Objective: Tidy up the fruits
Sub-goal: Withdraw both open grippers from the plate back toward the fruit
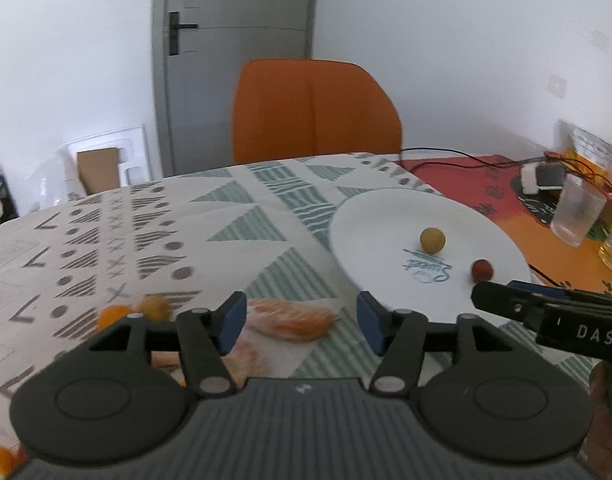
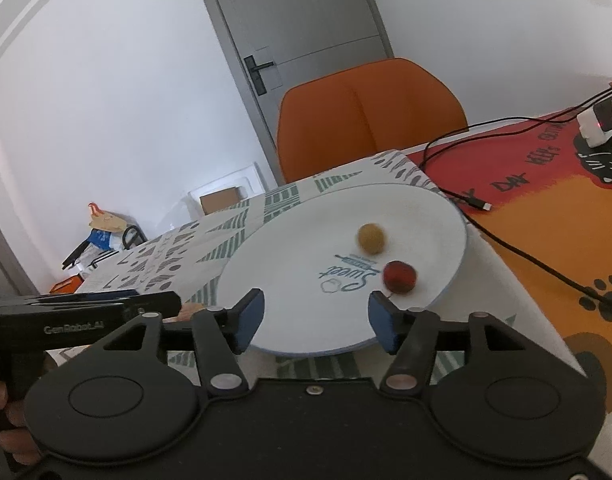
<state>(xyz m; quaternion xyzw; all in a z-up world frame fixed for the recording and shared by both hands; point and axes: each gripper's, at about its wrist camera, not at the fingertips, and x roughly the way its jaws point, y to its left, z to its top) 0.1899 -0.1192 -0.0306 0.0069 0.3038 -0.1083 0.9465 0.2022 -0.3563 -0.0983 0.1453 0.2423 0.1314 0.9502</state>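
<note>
A white plate [image 1: 386,216] printed "Sweet" lies on the patterned tablecloth. On it rest a round yellow-brown fruit [image 1: 433,240] and a small red fruit [image 1: 482,270]. My left gripper [image 1: 302,326] is open just above the cloth, left of the plate, with pale orange peel [image 1: 294,320] lying beyond its pads, untouched. Small orange fruits [image 1: 114,314] lie to its left. In the right wrist view my right gripper [image 2: 316,322] is open over the near rim of the plate [image 2: 306,240], with nothing between its pads. The red fruit [image 2: 400,276] and the yellow-brown fruit [image 2: 371,238] lie ahead of it to the right.
An orange chair [image 1: 314,112] stands behind the table. At the right, on a red and orange mat [image 2: 546,208], lie a black cable [image 2: 518,252], a clear glass [image 1: 576,216] and a small white device [image 1: 542,178]. A grey door [image 1: 234,40] is in the far wall.
</note>
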